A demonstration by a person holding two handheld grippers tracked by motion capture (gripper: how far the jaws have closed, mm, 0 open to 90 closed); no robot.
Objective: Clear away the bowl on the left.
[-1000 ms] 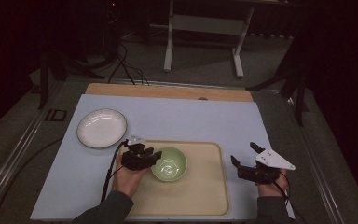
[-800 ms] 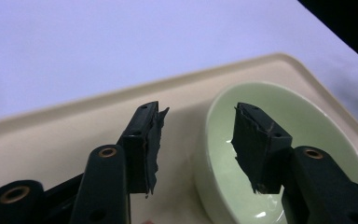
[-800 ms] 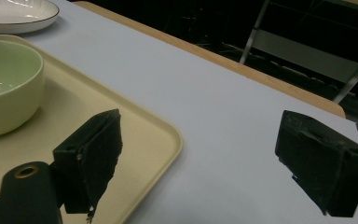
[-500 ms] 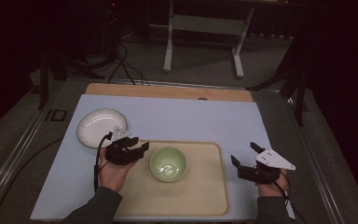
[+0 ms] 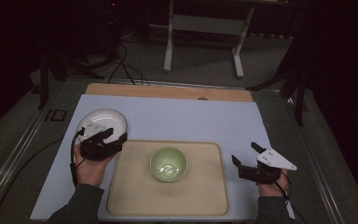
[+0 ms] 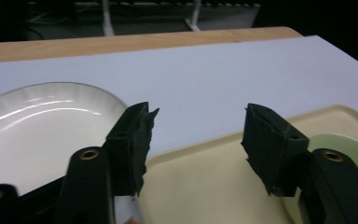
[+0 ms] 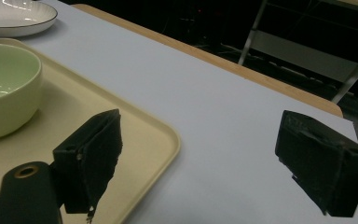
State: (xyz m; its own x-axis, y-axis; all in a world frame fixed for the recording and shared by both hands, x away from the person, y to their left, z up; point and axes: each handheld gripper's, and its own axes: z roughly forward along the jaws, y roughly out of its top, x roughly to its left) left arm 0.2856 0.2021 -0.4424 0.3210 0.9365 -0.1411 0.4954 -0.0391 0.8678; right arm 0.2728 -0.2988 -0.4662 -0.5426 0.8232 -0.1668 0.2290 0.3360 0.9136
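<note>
A pale green bowl (image 5: 168,164) stands in the middle of a beige tray (image 5: 205,196). A white plate (image 5: 101,121) lies on the light mat off the tray's far left corner. My left gripper (image 5: 113,137) hovers over the plate's near edge, clear of the bowl. Its jaws have just been opening and now stand open with nothing between them. In the left gripper view, the gripper (image 6: 199,114) has the plate (image 6: 37,126) at left and the bowl (image 6: 349,144) at right. My right gripper (image 5: 245,153) rests open beside the tray's right edge, also empty (image 7: 203,123).
A wooden strip (image 5: 168,91) borders the mat's far edge, with a white metal stand (image 5: 203,28) on the floor behind it. Bare mat (image 5: 191,119) lies between the tray and that strip. Cables trail past the table's left side.
My left gripper has left the bowl's left rim and moved left and up to the plate's near edge, jaws wider. The bowl stays on the tray. The right gripper has not moved.
</note>
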